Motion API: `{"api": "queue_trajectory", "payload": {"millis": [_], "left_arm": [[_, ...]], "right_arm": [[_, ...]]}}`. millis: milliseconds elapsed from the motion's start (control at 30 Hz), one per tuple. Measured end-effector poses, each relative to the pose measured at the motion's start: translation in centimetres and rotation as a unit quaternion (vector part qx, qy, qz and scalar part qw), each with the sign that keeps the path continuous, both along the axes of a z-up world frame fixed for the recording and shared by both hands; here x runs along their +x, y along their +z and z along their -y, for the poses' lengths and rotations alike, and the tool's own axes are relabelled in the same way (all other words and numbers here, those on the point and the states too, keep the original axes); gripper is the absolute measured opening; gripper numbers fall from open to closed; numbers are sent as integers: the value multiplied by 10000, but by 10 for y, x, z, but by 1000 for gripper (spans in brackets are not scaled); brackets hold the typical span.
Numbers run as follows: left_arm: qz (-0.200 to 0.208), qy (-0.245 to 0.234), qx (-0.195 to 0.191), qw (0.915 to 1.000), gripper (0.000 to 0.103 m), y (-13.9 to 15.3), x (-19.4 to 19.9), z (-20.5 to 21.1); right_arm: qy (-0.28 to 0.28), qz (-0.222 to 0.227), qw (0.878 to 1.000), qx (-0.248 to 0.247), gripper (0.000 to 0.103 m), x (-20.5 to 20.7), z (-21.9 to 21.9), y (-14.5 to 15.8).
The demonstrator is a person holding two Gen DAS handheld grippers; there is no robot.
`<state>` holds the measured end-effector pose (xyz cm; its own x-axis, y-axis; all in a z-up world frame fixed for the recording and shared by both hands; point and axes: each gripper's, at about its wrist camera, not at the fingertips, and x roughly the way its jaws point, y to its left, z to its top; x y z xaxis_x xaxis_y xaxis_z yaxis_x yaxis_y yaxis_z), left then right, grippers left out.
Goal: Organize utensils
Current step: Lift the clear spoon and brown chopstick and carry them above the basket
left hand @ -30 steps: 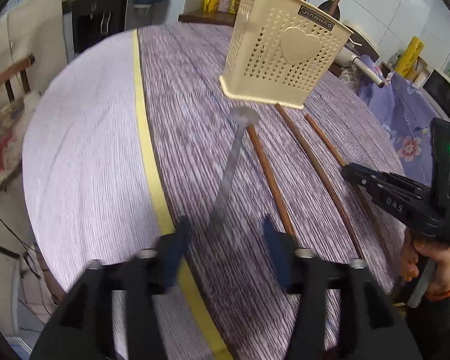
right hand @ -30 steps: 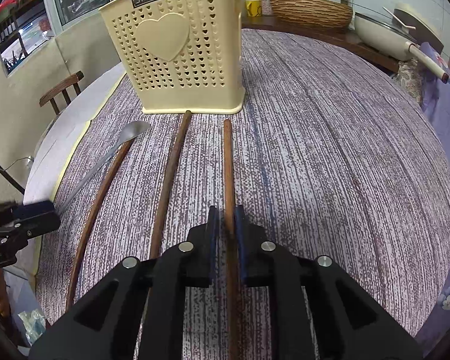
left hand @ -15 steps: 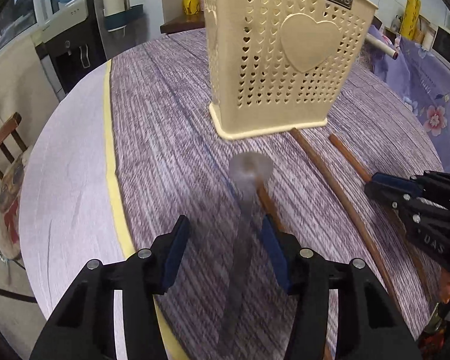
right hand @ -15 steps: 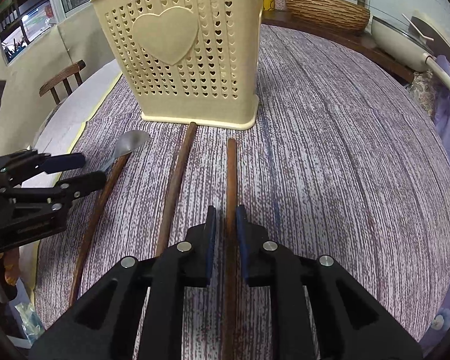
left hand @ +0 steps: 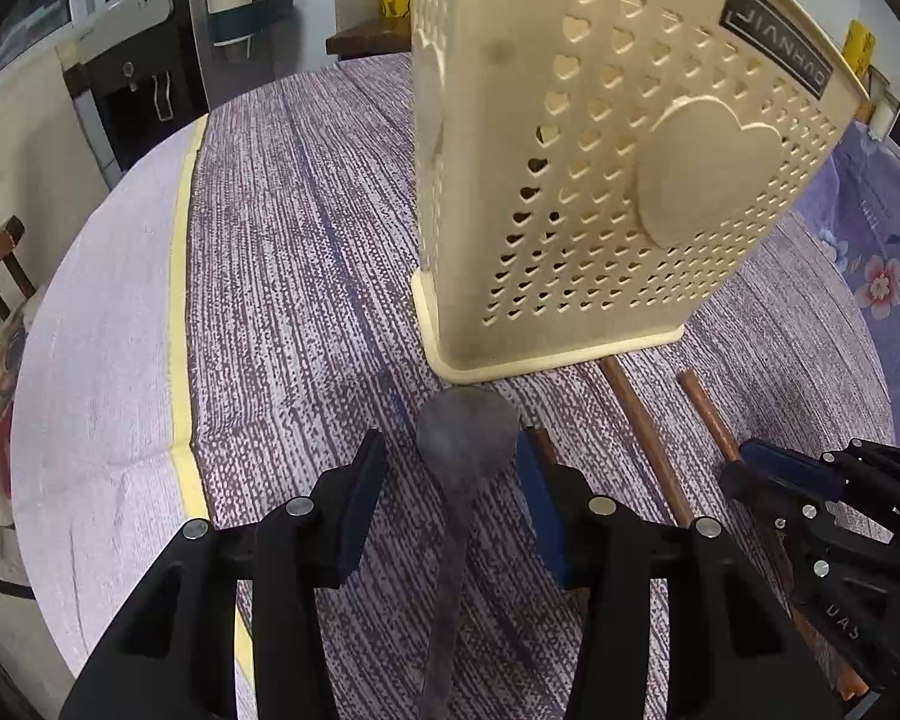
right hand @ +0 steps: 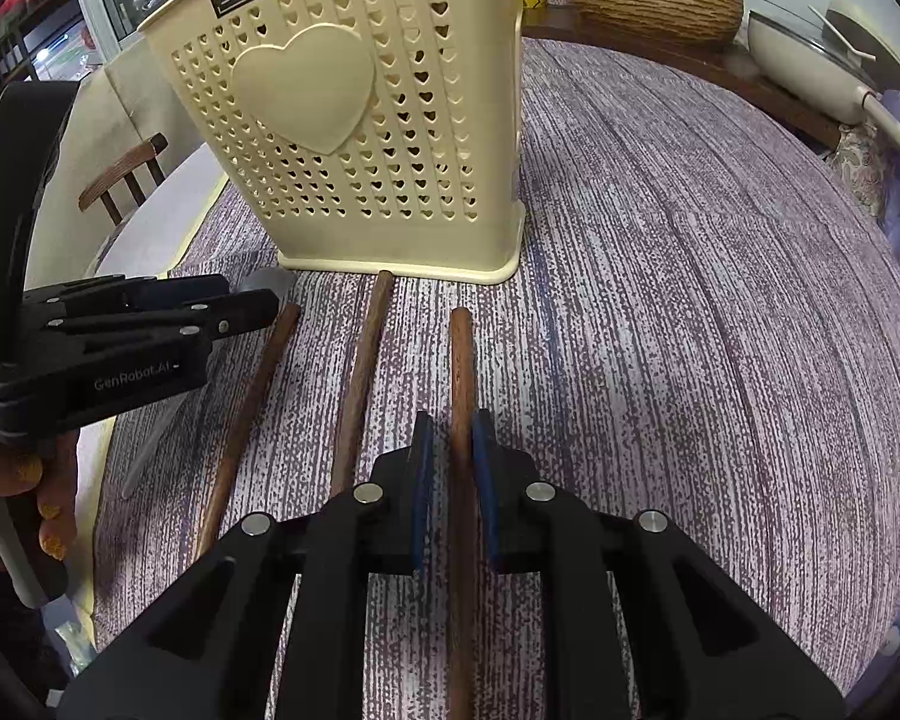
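1. Kitchen setting: a round table [left hand: 306,228] is wearing a purple-and-white woven cloth, with a yellow band [left hand: 180,276] running along the cloth's left edge in the left wrist view.
2. A cream plastic basket [right hand: 390,138], punched with heart-shaped holes and carrying one large raised heart, is standing upright near the middle of the table; its base lip is sitting just beyond the utensils.
3. Three brown wooden chopsticks are lying side by side on the cloth, pointing toward the basket: the left chopstick [right hand: 252,408], the middle chopstick [right hand: 360,372] with its tip almost touching the basket's base, and the right chopstick [right hand: 462,372].
4. The right gripper [right hand: 453,450] is pinching the right chopstick between its blue pads, jaws nearly together.
5. A grey metal spoon [left hand: 459,480] is lying on the cloth, bowl toward the basket and just short of its base.
6. The left gripper [left hand: 450,468] is straddling the spoon's bowl; its jaws are closing, with a gap showing between each pad and the spoon.
7. The basket's near corner is looming directly ahead of the left gripper, blocking the view beyond.
8. Around the edges: a wooden chair [right hand: 126,174] at the left, a wicker basket [right hand: 648,0] and a white pan [right hand: 810,66] on the counter behind, and a floral purple cloth [left hand: 882,276] at the right.
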<state>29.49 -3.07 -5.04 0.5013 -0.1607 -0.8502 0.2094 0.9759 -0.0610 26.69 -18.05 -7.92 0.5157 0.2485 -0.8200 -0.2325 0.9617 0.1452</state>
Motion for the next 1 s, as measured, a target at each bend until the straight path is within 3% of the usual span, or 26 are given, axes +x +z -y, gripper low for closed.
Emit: {"api": "queue_trajectory", "payload": {"millis": [233, 333, 500, 800, 1000], "left_arm": [[63, 6, 128, 9999, 45, -1, 1, 7], [106, 82, 133, 9998, 36, -1, 1, 5], [173, 74, 171, 9997, 36, -1, 0, 6], [162, 217, -167, 9995, 36, 3, -10, -3], [448, 182, -383, 9981, 36, 21, -25, -6]], "right_arm": [[43, 14, 9999, -94, 15, 15, -6, 1], [76, 77, 9998, -156, 15, 19, -10, 1], [124, 125, 9995, -280, 11, 21, -15, 1], [199, 232, 9995, -10, 8, 22, -9, 1], [295, 715, 9969, 143, 8, 3, -10, 25]]}}
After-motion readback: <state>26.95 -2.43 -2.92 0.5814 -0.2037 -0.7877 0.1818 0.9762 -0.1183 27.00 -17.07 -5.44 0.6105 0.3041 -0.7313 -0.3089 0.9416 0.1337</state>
